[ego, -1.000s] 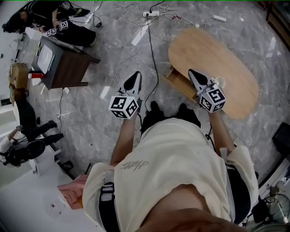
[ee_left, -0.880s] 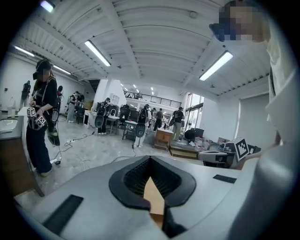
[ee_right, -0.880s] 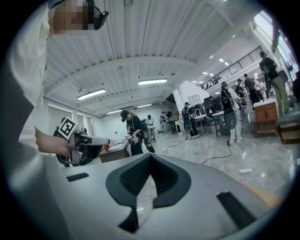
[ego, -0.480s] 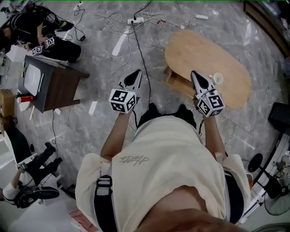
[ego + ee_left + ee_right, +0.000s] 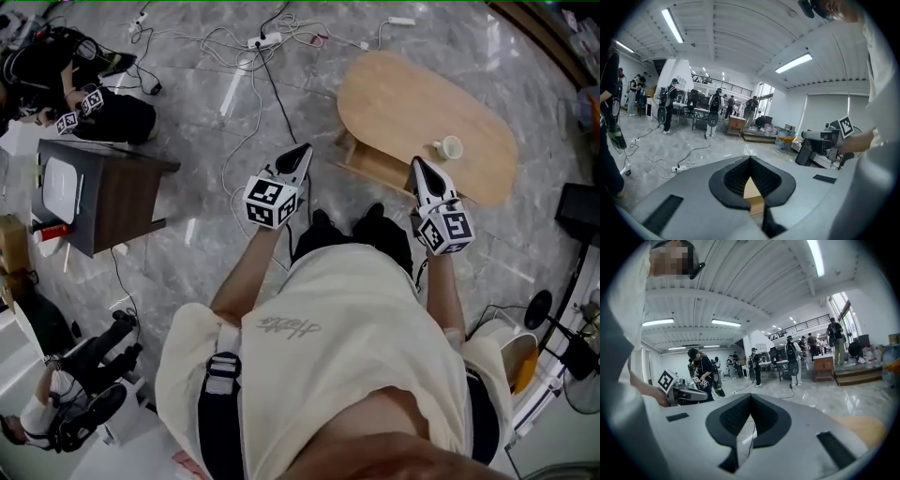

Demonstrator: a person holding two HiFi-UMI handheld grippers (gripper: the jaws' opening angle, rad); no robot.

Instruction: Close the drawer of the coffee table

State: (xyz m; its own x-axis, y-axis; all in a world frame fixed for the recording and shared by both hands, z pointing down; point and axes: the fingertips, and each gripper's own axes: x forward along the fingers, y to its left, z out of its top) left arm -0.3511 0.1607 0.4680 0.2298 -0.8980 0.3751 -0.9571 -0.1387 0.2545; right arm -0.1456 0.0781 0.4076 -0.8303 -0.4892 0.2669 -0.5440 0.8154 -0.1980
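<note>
The oval wooden coffee table (image 5: 412,98) stands at the upper right of the head view. Its drawer (image 5: 373,167) juts out open on the side facing me, and a small white cup (image 5: 451,147) rests on the top. My left gripper (image 5: 305,150) is held above the floor just left of the drawer, jaws shut and empty. My right gripper (image 5: 415,163) hovers over the drawer's right end by the table edge, also shut and empty. In the left gripper view (image 5: 750,157) a strip of tan wood (image 5: 753,193) shows between the jaws. The right gripper view (image 5: 750,395) catches the table top (image 5: 861,427) at its right.
A dark wooden side cabinet (image 5: 105,194) stands at the left. A power strip with cables (image 5: 262,41) lies on the grey floor beyond the table. A black stand (image 5: 578,212) and a bucket (image 5: 521,360) sit at the right. People stand farther off in the room.
The table and cup have drifted up and away from my right gripper in the head view. My left gripper has shifted right, closer to the drawer. Both stay shut.
</note>
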